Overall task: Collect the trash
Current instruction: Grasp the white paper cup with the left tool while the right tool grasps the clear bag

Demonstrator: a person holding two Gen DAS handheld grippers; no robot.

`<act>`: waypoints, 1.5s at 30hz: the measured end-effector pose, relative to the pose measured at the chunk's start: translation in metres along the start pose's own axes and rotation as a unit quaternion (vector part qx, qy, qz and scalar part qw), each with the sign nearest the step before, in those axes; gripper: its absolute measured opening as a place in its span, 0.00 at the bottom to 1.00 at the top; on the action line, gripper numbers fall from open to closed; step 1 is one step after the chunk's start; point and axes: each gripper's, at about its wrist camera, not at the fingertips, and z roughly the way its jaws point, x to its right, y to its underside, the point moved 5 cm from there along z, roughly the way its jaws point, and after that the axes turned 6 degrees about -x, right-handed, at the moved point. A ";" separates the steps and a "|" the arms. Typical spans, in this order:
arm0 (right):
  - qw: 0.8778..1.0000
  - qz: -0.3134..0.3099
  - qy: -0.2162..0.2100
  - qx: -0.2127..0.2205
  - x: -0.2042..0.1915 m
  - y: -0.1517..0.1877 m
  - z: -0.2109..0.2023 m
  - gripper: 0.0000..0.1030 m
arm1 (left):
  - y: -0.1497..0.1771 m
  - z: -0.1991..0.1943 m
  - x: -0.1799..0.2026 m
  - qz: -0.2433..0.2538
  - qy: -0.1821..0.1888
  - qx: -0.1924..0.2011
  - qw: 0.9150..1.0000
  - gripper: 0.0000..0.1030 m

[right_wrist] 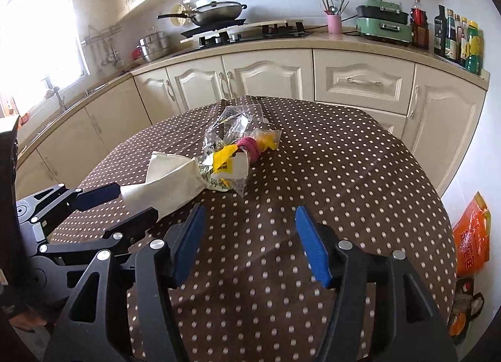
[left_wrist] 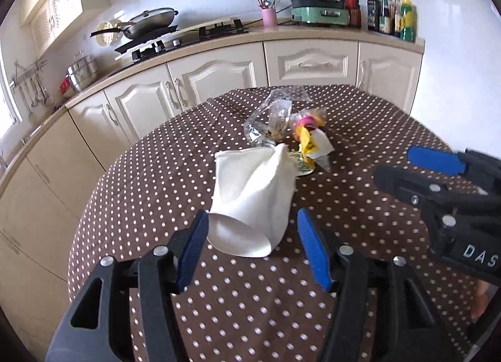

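Kitchen scene with a counter (left_wrist: 360, 130) draped in a brown, white-dotted cloth. A crushed white paper cup (left_wrist: 250, 196) lies on its side near the middle of the cloth, its open mouth turned toward the left wrist camera.

Left hand-held gripper (left_wrist: 253, 249): its blue-padded fingers (left_wrist: 194, 246) stand wide apart on either side of the cup's mouth. The left pad sits just beside the rim, the right pad a little clear of it; whether either pad actually touches the paper cannot be settled from this distorted view. Nothing is clamped. In the right wrist view the same left hand-held gripper (right_wrist: 125, 205) reaches in from the left, one finger above and one below the cup (right_wrist: 169, 183).

Right hand-held gripper (right_wrist: 249, 243): fingers spread wide, empty, hovering over bare dotted cloth on the near side of the trash. In the left wrist view the right hand-held gripper (left_wrist: 416, 170) enters from the right edge.

Beyond the cup, touching its far end, lies the remaining trash: a crumpled clear plastic bag (left_wrist: 272, 117), a yellow printed wrapper (left_wrist: 307, 145) and a pink-and-yellow packet (left_wrist: 308, 120).

Background: a kitchen worktop (left_wrist: 313, 31) over cream cabinets carries a gas hob with a wok (left_wrist: 150, 22), a pink utensil holder (left_wrist: 268, 15), a green electric cooker (left_wrist: 319, 7) and bottles (left_wrist: 391, 15). An orange bag (right_wrist: 471, 236) lies on the floor to the right.
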 end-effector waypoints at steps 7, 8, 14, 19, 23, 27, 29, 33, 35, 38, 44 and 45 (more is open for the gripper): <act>1.000 0.002 -0.011 -0.018 -0.002 -0.018 0.025 0.56 | -0.003 0.020 -0.012 -0.004 -0.002 -0.015 1.000 0.48; 1.000 0.001 -0.011 -0.021 -0.004 -0.020 0.029 0.56 | -0.004 0.020 -0.014 -0.008 0.001 -0.011 1.000 0.48; 1.000 0.002 -0.014 -0.024 -0.011 -0.033 0.042 0.56 | -0.004 0.020 -0.025 -0.032 0.021 -0.006 0.999 0.13; 0.999 0.016 -0.008 -0.029 -0.011 -0.044 0.056 0.56 | 0.001 0.023 -0.037 -0.059 0.043 -0.009 0.997 0.08; 0.999 0.034 0.005 -0.030 -0.002 -0.050 0.064 0.56 | 0.004 0.013 -0.042 -0.070 0.057 0.003 0.996 0.08; 0.997 0.046 -0.018 -0.052 0.004 -0.049 0.077 0.29 | 0.007 0.007 -0.052 -0.088 0.062 0.013 0.994 0.08; 0.997 0.044 -0.021 -0.053 0.003 -0.048 0.077 0.23 | 0.011 0.004 -0.057 -0.100 0.069 0.014 0.992 0.08; 0.999 0.030 -0.016 -0.042 -0.003 -0.044 0.065 0.19 | 0.018 -0.003 -0.063 -0.109 0.068 0.018 0.992 0.08; 0.999 0.029 -0.018 -0.033 -0.007 -0.037 0.055 0.18 | 0.023 -0.010 -0.066 -0.116 0.072 0.023 0.990 0.07; 0.999 0.029 -0.023 -0.011 -0.014 -0.032 0.033 0.18 | 0.032 -0.024 -0.073 -0.124 0.074 0.032 0.989 0.07; 0.998 0.021 -0.048 0.023 -0.043 -0.024 -0.013 0.18 | 0.053 -0.061 -0.094 -0.151 0.077 0.054 0.984 0.07; 0.998 0.016 -0.058 0.024 -0.053 -0.022 -0.019 0.18 | 0.058 -0.068 -0.098 -0.156 0.077 0.059 0.983 0.07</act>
